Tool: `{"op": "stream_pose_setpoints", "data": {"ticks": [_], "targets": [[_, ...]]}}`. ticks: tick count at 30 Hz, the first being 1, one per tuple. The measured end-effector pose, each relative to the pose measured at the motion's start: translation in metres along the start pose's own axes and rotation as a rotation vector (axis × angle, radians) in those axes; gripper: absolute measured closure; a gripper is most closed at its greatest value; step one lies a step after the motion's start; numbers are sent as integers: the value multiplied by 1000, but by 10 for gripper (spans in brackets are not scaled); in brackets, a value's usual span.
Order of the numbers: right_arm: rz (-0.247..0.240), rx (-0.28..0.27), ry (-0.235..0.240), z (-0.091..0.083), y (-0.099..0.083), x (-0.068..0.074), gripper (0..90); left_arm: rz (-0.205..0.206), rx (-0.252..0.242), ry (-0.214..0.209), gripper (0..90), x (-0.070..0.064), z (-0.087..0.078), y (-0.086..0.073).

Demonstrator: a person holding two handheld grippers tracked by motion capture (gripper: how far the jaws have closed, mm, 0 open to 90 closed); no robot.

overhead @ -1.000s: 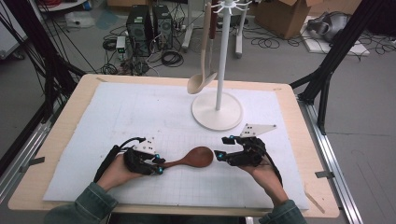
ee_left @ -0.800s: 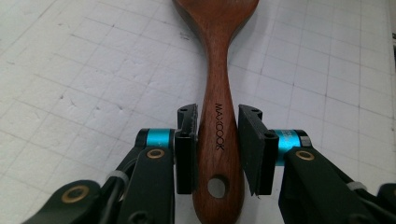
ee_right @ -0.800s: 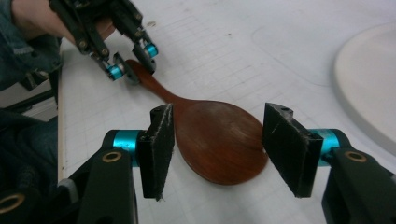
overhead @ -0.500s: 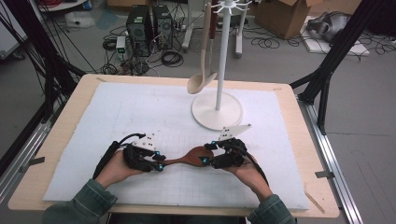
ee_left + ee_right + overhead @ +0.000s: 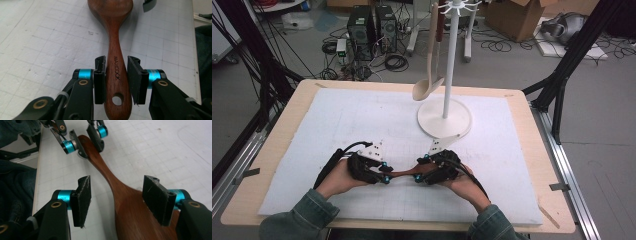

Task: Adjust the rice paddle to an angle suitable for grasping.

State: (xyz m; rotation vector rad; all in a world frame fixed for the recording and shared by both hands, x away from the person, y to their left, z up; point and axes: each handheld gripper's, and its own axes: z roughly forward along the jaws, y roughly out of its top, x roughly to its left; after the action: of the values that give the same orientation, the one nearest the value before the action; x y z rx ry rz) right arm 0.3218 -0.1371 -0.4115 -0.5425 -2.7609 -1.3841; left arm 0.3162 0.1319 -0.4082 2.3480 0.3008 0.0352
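Dark reddish-brown wooden spoon, its grain fine, with black lettering printed along the handle. Left gripper and right gripper: black jaws and linkages, turquoise collars, brass-coloured pivot pins (each also carries a pale grey plate, seen from above). White mat ruled in a faint grey grid, on a light tan table. White stand bearing a cream ladle. Sleeves: faded green-blue denim.

Left tongs nearly closed, right tongs wide apart, tips facing, both hands low.
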Motion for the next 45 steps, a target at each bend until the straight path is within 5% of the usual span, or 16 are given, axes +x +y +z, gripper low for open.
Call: {"op": "stream_pose_setpoints", "data": {"ticks": [13,23,32,38,45], "targets": [[-55,76,48,21,5,6,432,38,-2,-45,690,-6,-1,11],[-119,130,105,30,3,8,589,58,-19,-67,689,-10,-2,19],[-165,123,132,30,4,7,708,63,-18,-79,686,-9,-4,20],[-202,106,155,28,5,9,767,47,-70,-49,639,-7,-8,19],[-178,90,136,23,5,8,769,3,-127,-20,514,-1,-23,17]]}}
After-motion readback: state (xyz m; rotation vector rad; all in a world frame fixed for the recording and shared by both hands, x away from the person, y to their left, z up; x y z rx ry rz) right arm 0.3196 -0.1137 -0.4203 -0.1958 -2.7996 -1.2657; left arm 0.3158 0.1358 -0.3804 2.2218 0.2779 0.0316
